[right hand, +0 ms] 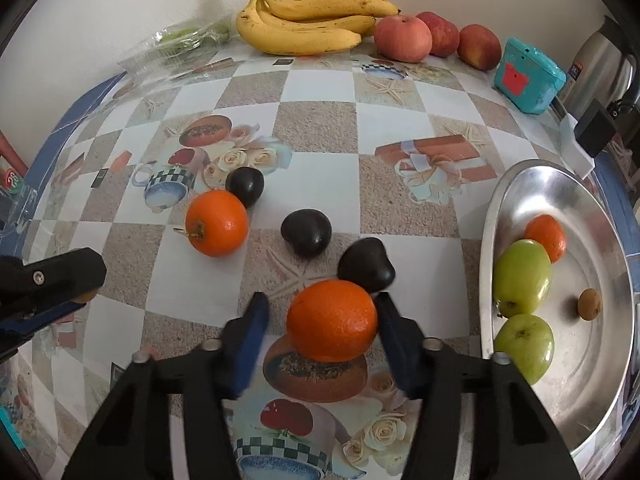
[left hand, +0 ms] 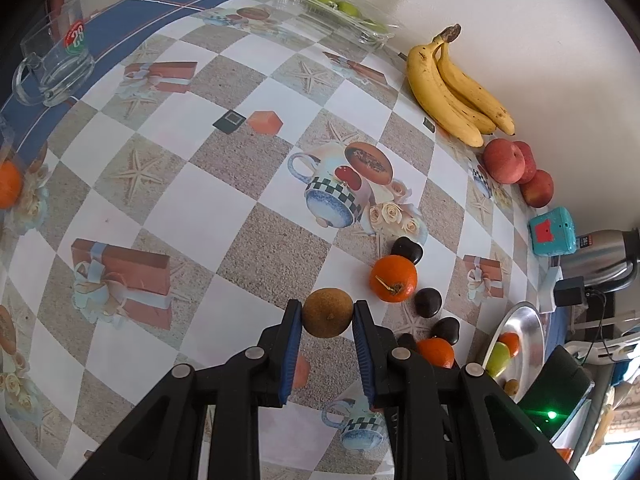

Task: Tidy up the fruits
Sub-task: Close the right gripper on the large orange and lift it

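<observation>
Right wrist: orange [right hand: 332, 320] between right gripper [right hand: 320, 316] pads, left pad apart, not clamped.

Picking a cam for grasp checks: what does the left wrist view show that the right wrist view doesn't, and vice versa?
Left wrist only: the left gripper shut on a small brown fruit, plus an edge orange at far left.
Right wrist only: the right gripper open around a large orange, one pad clear of it.
Both: bananas, red apples, dark plums, stemmed orange, metal bowl.
</observation>
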